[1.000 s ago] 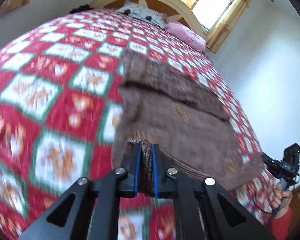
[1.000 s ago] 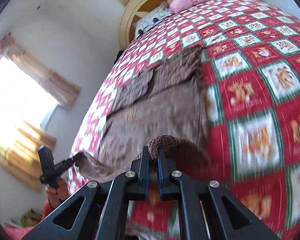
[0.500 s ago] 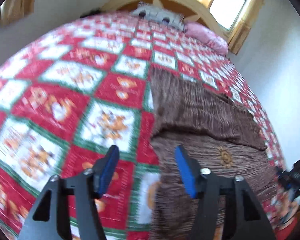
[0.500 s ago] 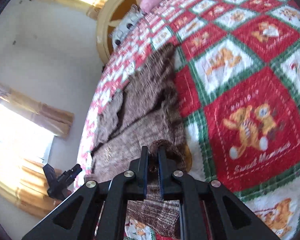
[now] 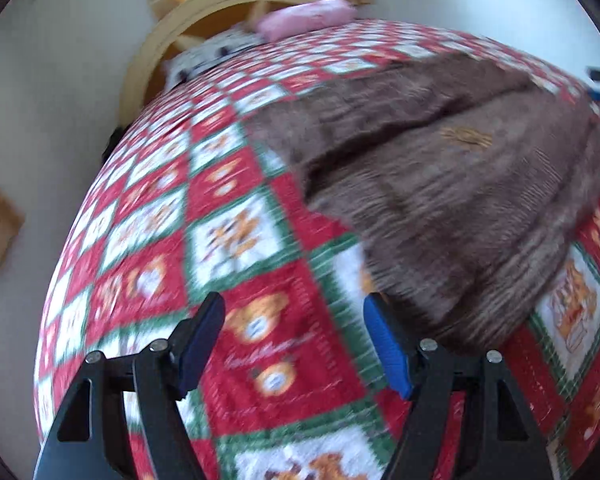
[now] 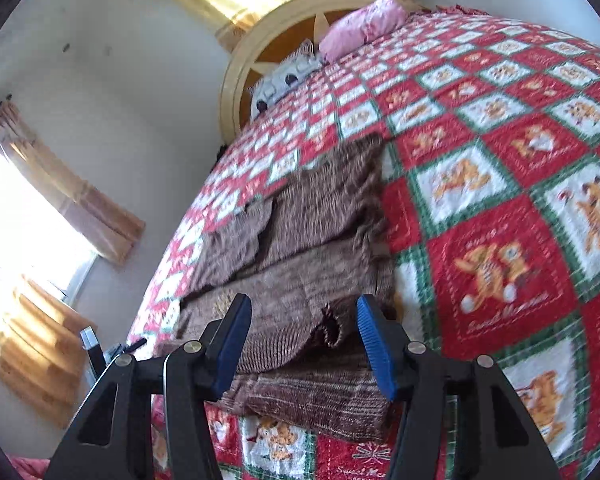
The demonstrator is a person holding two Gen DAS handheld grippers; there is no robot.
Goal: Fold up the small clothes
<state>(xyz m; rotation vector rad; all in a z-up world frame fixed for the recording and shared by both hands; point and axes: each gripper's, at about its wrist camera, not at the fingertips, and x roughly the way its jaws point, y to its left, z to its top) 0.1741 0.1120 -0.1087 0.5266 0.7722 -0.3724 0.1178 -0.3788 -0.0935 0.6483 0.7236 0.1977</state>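
Observation:
A brown knitted garment lies folded on the red, white and green checked bedspread. My left gripper hangs over bare bedspread just left of the garment's near edge, jaws opening, nothing between them. In the right wrist view the garment shows its lower part folded up over itself. My right gripper is over the garment's near end; its jaws are opening, and a rolled fold of the knit lies between them, clear of the blue pads. The left gripper shows at the bed's left edge.
A pink pillow and a grey-white pillow lie against the arched yellow headboard. Curtained windows line the white wall to the left of the bed. The bedspread spreads wide to the right of the garment.
Both grippers have let go of the brown knit and their jaws have spread. The left one rolled and shifted off the garment onto the bedspread; the garment's lower part now lies folded over.

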